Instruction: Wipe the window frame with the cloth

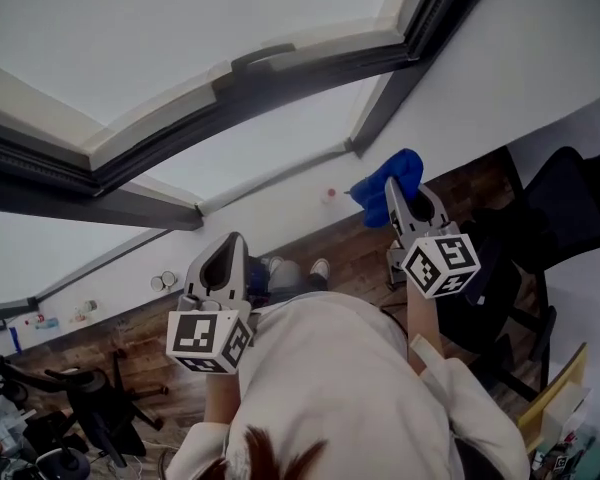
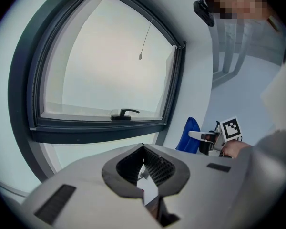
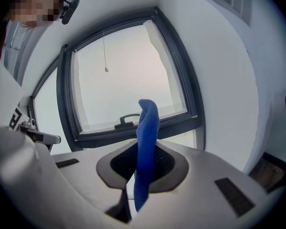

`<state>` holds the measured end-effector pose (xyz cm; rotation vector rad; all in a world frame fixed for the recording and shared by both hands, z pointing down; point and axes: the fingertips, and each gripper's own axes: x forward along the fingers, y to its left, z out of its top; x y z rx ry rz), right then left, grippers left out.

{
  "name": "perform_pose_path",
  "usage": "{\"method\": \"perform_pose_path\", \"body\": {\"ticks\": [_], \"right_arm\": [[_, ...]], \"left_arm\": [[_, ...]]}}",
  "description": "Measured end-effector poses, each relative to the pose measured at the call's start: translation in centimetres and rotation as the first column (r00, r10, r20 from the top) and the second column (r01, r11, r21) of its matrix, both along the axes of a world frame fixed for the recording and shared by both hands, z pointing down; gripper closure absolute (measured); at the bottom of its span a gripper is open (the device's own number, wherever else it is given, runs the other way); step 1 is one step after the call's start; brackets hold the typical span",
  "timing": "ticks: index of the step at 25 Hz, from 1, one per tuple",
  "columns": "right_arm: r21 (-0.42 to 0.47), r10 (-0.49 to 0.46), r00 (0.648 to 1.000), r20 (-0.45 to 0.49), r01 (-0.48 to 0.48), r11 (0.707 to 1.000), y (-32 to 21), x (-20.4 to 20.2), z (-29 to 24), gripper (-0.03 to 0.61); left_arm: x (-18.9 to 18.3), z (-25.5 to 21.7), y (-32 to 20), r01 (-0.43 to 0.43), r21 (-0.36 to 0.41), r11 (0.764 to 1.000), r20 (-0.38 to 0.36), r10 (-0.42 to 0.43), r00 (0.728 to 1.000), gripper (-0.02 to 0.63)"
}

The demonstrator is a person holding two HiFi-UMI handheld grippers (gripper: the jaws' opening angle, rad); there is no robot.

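Pale shirt (image 1: 330, 368) fills the head view's foot; the left gripper (image 1: 223, 260) hangs well below the window handle (image 1: 263, 58), and the right gripper (image 1: 400, 196) sits down to its right with the blue cloth (image 1: 392, 176). Left gripper view: jaws together, nothing between, under the handle on the dark window frame (image 1: 280, 88). Right gripper view: jaws clamped on the cloth, which rises just right of the handle.

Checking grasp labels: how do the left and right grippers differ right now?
Right gripper has its jaws shut on the blue cloth; left gripper has its jaws together on nothing. Right gripper reaches nearer the wall; left gripper sits further back. Both face the window frame, neither touching it.
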<state>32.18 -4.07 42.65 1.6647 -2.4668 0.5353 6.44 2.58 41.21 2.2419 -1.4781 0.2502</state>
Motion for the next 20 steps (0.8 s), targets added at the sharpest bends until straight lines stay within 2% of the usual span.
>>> {"method": "perform_pose_path", "body": {"ticks": [6,11,16,20], "right_arm": [[-0.012,0.008,1.0,0.001,-0.008,1.0,0.3,-1.1,0.5,0.533],[-0.033,0.037,0.999,0.014,-0.036,0.999,-0.3,-2.6,0.6,0.532],[-0.03,0.032,0.999,-0.005,-0.032,0.999,-1.6,-5.7,0.6,0.532],[-0.046,0.016,0.999,-0.027,-0.017,0.999,-2.3,-8.3,1.2,0.532]], "left_arm": [[-1.5,0.1,-0.9,0.0,0.008,1.0,0.004,0.0,1.0,0.604],[-2.3,-0.1,-2.2,-0.048,0.0,0.999,-0.002,0.048,0.999,0.606],[-3.9,0.6,-3.6,-0.095,-0.025,0.995,-0.007,0.095,0.995,0.604],[-3.9,1.5,-4.3,-0.152,-0.041,0.988,-0.038,0.15,0.988,0.605]]}}
